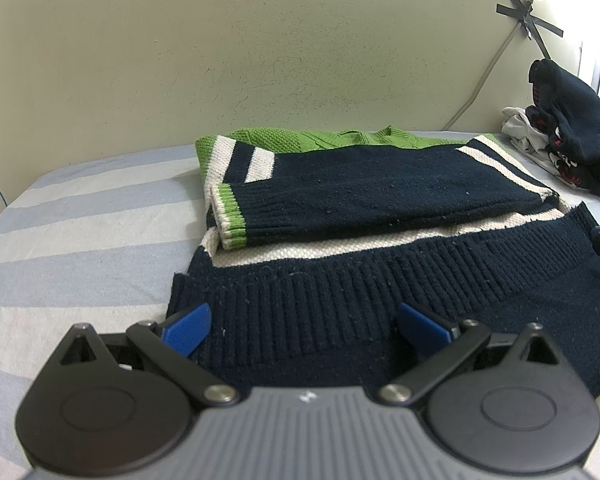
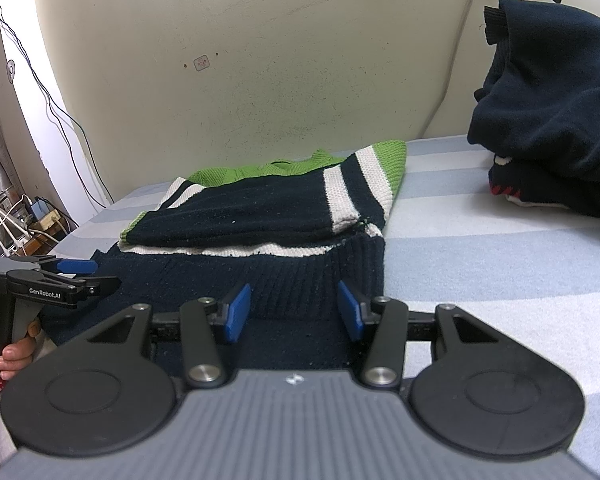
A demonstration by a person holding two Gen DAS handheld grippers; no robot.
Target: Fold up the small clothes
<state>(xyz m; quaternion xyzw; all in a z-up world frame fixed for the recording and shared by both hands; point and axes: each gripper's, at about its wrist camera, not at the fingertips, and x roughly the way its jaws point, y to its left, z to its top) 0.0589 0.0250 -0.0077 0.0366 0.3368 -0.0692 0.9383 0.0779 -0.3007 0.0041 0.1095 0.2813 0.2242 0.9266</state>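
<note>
A small knit sweater (image 1: 360,192), navy with white and green stripes, lies on the striped bed sheet (image 1: 80,240) with both sleeves folded across its chest. Its ribbed navy hem (image 1: 340,300) lies nearest me. My left gripper (image 1: 304,326) is open, its blue pads astride the hem's left part. My right gripper (image 2: 294,312) is open, astride the hem's right part (image 2: 300,272). The sweater (image 2: 268,208) fills the middle of the right wrist view. The left gripper (image 2: 72,276) also shows at the left of that view, open.
A pile of dark and white clothes (image 1: 568,148) sits at the back right of the bed; it also shows in the right wrist view (image 2: 552,112). A pale wall (image 1: 260,60) runs behind the bed. Cables and a power strip (image 2: 32,216) lie beyond the bed's left edge.
</note>
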